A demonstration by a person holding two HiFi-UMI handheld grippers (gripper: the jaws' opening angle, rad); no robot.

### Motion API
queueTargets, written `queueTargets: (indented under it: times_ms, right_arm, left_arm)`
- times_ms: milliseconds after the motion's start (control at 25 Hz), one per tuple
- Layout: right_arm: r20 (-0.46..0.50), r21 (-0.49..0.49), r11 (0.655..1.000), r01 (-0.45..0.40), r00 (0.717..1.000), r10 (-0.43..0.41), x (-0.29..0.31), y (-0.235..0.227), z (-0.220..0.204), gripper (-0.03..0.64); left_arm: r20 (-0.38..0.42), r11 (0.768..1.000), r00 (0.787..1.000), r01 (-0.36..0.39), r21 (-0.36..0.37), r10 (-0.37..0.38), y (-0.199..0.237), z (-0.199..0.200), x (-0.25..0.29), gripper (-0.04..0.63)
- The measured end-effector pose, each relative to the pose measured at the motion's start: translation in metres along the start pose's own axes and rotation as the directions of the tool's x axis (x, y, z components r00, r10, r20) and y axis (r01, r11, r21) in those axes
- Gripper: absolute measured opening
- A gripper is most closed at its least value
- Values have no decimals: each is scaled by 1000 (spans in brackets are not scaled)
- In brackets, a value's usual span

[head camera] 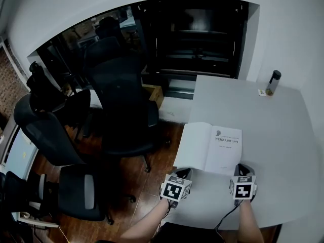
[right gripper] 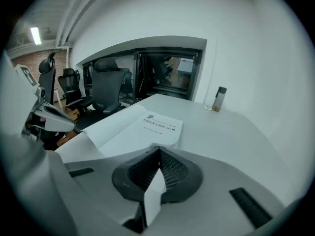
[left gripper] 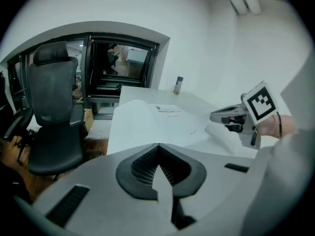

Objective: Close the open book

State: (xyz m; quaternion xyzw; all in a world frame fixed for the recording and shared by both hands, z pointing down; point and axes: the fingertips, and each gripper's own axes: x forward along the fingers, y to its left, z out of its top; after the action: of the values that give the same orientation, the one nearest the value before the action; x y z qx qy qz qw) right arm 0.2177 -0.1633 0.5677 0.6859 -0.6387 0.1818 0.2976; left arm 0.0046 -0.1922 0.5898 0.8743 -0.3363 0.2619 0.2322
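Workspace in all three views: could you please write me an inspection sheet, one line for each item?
Surface: white table.
Job's things: book, open flat near the table's left edge, printed page on the right.
Clutter: dark bottle and a small item beside it, far right corner.
Grippers: left gripper and right gripper both shut, empty, by the book's near edge.
Cables: one dark cable runs from the right gripper.
Surroundings: black office chairs, wooden floor, dark glass partition.

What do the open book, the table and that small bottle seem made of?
The open book: paper, matte white pages with small dark print. The table: smooth, pale grey top without grain, probably laminate. The bottle: dark cap, greyish body, perhaps metal or plastic; too small to tell.
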Motion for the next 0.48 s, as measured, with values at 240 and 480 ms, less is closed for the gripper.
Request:
queueTargets:
  times_ms: [240, 480]
  right_arm:
    - [92, -15, 999, -34, 995, 36, -10, 17, 25, 2]
    - [96, -96, 982, -165, 980, 174, 2, 82, 40, 2]
  left_arm:
    - [3, 1000, 1000, -18, -13, 18, 13, 0, -1, 5]
    - [-2, 998, 999, -44, -35, 43, 41, -7, -10, 5]
